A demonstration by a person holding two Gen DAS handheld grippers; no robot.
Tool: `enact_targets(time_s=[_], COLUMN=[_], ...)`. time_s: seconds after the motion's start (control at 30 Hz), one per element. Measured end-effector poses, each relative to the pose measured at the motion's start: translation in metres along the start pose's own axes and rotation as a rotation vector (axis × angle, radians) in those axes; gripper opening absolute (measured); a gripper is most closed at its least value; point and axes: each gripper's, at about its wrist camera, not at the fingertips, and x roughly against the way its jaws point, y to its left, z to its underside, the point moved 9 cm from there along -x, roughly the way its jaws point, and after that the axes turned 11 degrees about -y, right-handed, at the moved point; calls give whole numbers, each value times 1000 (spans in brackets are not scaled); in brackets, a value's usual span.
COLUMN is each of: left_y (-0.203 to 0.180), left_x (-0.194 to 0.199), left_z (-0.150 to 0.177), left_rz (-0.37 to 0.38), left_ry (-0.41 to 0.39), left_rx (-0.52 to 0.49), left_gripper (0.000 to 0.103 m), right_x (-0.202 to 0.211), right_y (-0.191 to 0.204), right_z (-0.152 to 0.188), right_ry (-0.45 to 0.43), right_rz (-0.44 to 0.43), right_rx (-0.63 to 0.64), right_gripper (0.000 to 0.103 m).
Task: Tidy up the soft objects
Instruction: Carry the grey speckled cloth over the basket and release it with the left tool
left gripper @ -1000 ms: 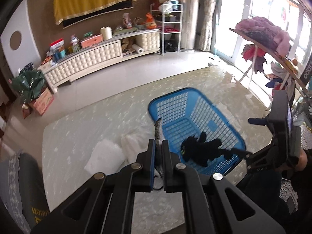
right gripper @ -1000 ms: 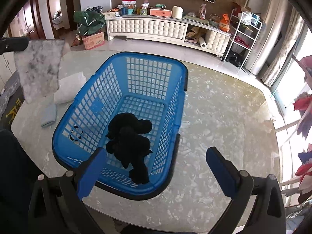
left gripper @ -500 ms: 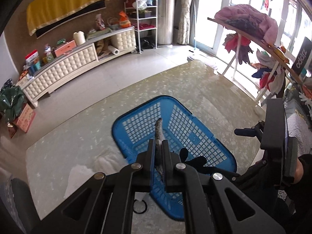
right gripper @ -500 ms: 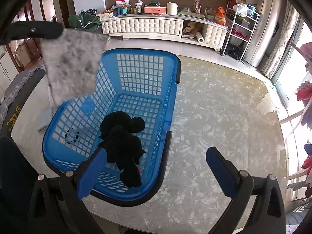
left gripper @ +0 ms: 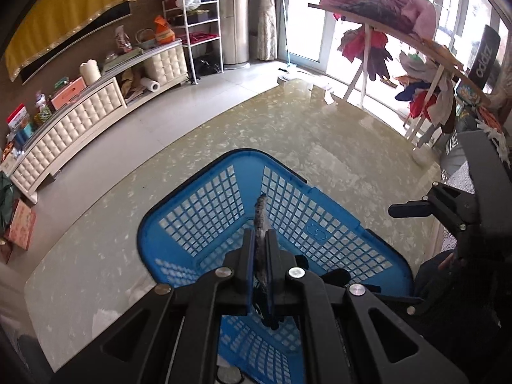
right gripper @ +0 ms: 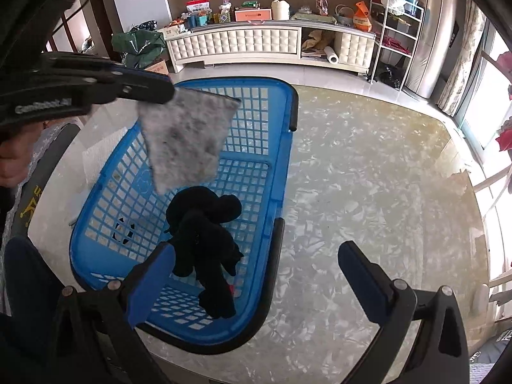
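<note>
The grey cloth [right gripper: 187, 142] hangs clamped in your left gripper [left gripper: 260, 256] jaws, directly above the blue basket [right gripper: 281, 172] and its black toy [right gripper: 204, 233], while your right gripper [right gripper: 256, 275] jaws stand apart, empty.

Long cream tufted sideboard [right gripper: 252, 43] along the back wall, loaded with boxes and a white jug [right gripper: 280, 10]. White wire shelf rack [right gripper: 395, 28] at its right end, green bag [right gripper: 138, 46] at its left.

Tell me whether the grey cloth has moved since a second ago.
Yes. In the right wrist view, the grey cloth moved rightward from beside the blue basket to hang over it.
</note>
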Motion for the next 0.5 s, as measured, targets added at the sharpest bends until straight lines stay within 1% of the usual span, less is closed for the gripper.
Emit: enact_targets(time_s=[0.1,0.2,0.37,0.5], left_y=[1,7,20,27], left_x=[-15,-31,-52,-61], left_z=[2,6,9,17], left_rz=[8,13,-5,-30], left_ry=[13,31,55,92], left_rx=[-20,-17,-1,-9], left_gripper=[5,5,5,5], right_x=[-2,-3,-8,-12], right_y=[-3,-6,-11,-11], right_z=[-1,-1,-1,0], right_ry=[0,-2,5,10], right_rz=[-4,-12,-19,-28], right_rx=[-14,-30,-51,-58], right_gripper=[102,102,102,102])
